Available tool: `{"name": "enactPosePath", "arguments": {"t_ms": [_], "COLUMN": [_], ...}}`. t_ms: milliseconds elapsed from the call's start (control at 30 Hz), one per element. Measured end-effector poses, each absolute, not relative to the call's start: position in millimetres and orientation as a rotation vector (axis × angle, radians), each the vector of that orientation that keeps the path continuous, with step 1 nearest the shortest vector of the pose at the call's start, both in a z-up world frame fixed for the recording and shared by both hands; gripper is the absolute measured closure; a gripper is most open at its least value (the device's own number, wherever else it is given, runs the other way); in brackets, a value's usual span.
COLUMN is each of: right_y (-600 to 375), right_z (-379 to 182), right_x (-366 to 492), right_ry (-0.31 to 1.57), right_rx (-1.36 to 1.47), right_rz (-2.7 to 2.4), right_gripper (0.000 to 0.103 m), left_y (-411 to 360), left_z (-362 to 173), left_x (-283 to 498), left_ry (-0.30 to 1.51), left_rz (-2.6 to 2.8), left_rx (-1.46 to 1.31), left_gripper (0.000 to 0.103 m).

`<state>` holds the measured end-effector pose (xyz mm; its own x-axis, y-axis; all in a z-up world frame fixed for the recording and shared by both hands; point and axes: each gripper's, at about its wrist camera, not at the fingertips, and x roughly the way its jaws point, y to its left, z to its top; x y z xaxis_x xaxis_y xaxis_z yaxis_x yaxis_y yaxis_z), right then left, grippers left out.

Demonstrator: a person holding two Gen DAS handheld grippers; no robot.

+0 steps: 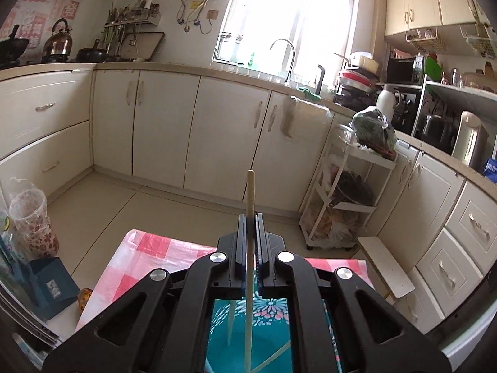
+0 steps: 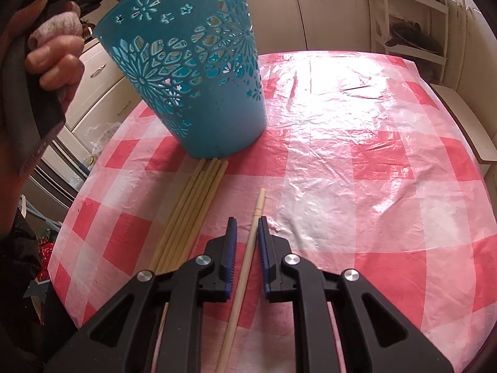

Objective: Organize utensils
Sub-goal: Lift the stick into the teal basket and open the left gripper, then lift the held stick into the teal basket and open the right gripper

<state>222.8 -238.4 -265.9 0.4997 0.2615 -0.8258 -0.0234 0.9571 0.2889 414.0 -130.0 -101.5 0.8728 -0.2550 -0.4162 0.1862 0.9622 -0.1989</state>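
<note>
From my left wrist, my left claw (image 1: 248, 217) is clenched on a chopstick (image 1: 250, 192), its pads pressed flat against the pale shaft. The stick runs straight between the pads, its blunt end poking out ahead of the tips and its lower part dropping toward the open mouth of the teal cup (image 1: 273, 310) right beneath the claw. Two more pale sticks lean inside the cup. The cup stands on the bench (image 1: 155, 248), which wears a red-and-white checked plastic cover, and beyond it are cream kitchen cupboards (image 1: 192, 130) and a bright window (image 1: 289, 12). From my right wrist, my right claw (image 2: 247, 227) is released: its pads stand a little apart on either side of a single stick (image 2: 254, 227) that lies flat on the bench (image 2: 357, 171), and I see a gap at the left pad, while the right pad sits very close to the wood. To the left of that stick a bundle of chopsticks (image 2: 192, 205) lies side by side, their far ends just at the foot of the cup (image 2: 198, 71). At the upper left a hand (image 2: 56, 56) grips a dark handle, beside the cup's rim.
</note>
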Motion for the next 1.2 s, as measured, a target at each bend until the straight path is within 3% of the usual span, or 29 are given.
{"name": "enactPosePath", "arguments": {"t_ms": [133, 300, 500, 600, 667, 800, 833, 867, 967, 1200], "right_y": [-234, -235, -229, -212, -203, -213, -216, -217, -223, -263], "right_z": [-265, -266, -264, -263, -261, -263, -263, -263, -262, -254], "right_x": [224, 223, 219, 217, 214, 210, 211, 212, 211, 200], "right_ry": [1.035, 1.038, 1.041, 1.038, 1.042, 1.057, 1.059, 1.06, 1.048, 1.01], "right_rx": [0.236, 0.248, 0.187, 0.04, -0.058, -0.002, 0.013, 0.021, 0.049, 0.466], "right_rz": [0.175, 0.18, 0.163, 0.131, 0.06, 0.031, 0.037, 0.049, 0.06, 0.161], "right_gripper": [0.085, 0.085, 0.086, 0.085, 0.065, 0.063, 0.065, 0.076, 0.096, 0.097], "left_y": [-131, -109, -56, -26, -5, 26, 28, 30, 30, 29], "left_z": [-101, -86, -82, -112, -140, -185, -193, -199, -215, -232], "left_x": [390, 365, 315, 299, 293, 282, 280, 280, 285, 288], "left_ry": [0.434, 0.415, 0.389, 0.464, 0.546, 0.647, 0.657, 0.662, 0.686, 0.717], "left_rz": [-0.219, -0.169, -0.115, -0.079, -0.06, -0.015, -0.011, -0.006, 0.006, 0.018], "left_rx": [-0.057, -0.044, -0.078, -0.096, -0.124, -0.186, -0.197, -0.201, -0.193, -0.218], "left_gripper": [0.093, 0.058, 0.027, 0.024, 0.024, 0.024, 0.024, 0.024, 0.024, 0.024]}}
